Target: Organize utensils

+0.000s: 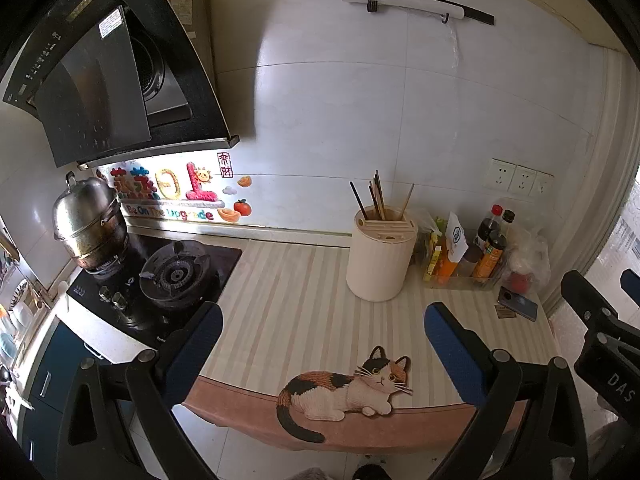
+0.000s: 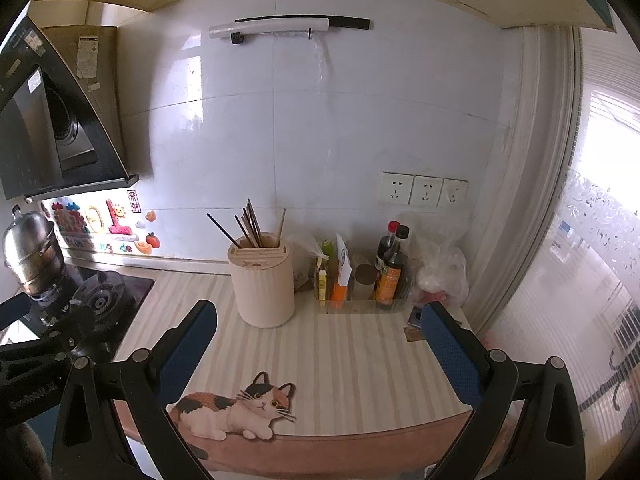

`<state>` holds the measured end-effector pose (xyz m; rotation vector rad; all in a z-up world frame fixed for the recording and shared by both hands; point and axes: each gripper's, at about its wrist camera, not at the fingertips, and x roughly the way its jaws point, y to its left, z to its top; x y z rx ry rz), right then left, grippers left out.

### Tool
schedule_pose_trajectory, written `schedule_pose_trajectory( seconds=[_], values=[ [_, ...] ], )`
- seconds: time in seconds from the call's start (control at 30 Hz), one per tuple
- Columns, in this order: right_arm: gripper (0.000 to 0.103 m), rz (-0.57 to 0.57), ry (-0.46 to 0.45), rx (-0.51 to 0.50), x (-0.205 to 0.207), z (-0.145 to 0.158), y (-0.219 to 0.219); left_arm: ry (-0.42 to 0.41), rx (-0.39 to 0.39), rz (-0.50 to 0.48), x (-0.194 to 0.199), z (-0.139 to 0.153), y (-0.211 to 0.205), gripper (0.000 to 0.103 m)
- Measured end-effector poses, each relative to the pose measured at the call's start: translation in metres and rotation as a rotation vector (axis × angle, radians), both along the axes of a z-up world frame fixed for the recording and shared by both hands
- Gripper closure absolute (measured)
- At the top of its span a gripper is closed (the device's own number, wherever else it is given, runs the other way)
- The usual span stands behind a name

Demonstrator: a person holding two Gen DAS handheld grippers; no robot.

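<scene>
Worktop (image 1: 304,304): covered by a pale striped mat with a cat print (image 1: 344,392) at lower centre. Cream utensil holder (image 1: 380,260) stands right of centre, chopsticks (image 1: 376,200) upright inside. Clear tray of bottles (image 1: 464,264) sits just right of it; phone (image 1: 518,304) lies nearby. Gas hob (image 1: 160,280) occupies the left.

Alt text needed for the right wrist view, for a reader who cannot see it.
The open right claw hovers empty over a striped counter mat with a cat picture, facing a cream utensil holder with chopsticks standing in it. Sauce bottles stand to its right, a gas stove with a steel pot to its left.
</scene>
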<state>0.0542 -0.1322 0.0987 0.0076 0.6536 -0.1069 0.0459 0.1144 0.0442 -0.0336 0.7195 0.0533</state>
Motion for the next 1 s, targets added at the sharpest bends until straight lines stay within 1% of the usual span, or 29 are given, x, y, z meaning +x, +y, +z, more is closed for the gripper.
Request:
schedule_pose_trajectory(
  seconds=[0.83, 1.0],
  values=[
    [0.000, -0.010, 0.001, 0.008, -0.0064, 0.0023, -0.0034, -0.002, -0.002, -0.006, -0.0006, 0.0019, -0.0009, 0.000],
    [0.000, -0.015, -0.004, 0.006, -0.0084, 0.0030, -0.0064, -0.010, 0.000, -0.009, -0.0019, 0.0067, -0.0031, 0.000]
  ],
)
